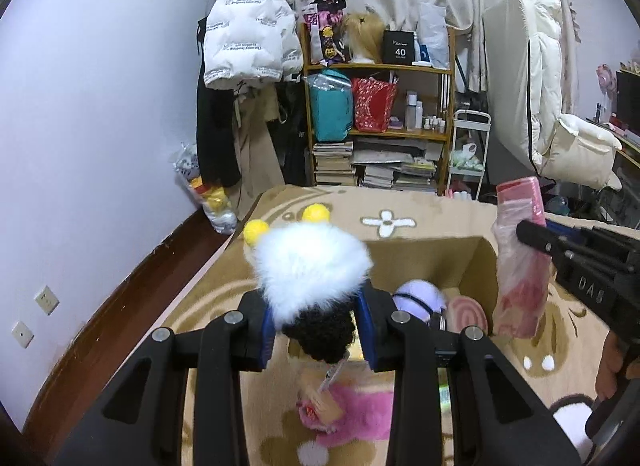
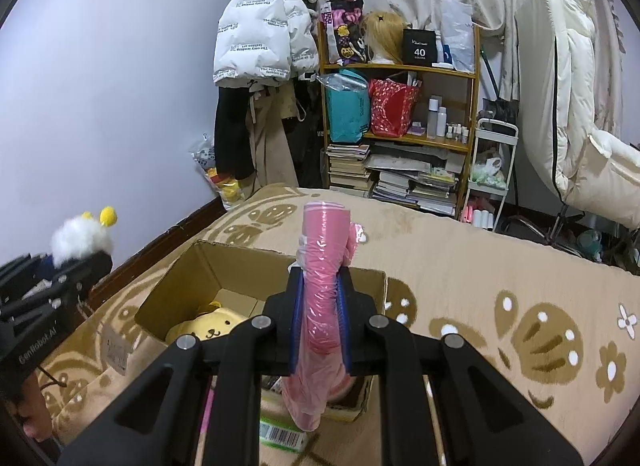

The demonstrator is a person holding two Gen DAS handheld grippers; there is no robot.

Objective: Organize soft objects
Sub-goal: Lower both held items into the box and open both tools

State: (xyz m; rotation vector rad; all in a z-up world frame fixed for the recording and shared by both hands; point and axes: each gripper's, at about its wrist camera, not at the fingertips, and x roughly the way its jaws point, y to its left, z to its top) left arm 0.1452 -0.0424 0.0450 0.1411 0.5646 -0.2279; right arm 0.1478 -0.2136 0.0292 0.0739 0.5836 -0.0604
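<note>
The left gripper [image 1: 318, 330] pinched a white-and-black plush toy [image 1: 312, 270] above the open cardboard box [image 2: 224, 266]; the right gripper [image 2: 320, 322] clamped a pink plastic-wrapped roll [image 2: 324, 266] upright over the box's far corner; inside lay a yellow plush [image 2: 208, 328] and a purple ball [image 1: 420, 296]; a pink plush [image 1: 352, 410] lay on the beige patterned rug [image 2: 480, 266]; a crowded wooden shelf [image 1: 380, 69] stood behind.

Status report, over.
Left gripper shut on fluffy toy. Right gripper shut on pink bag. Box open below, nothing blocking.
</note>
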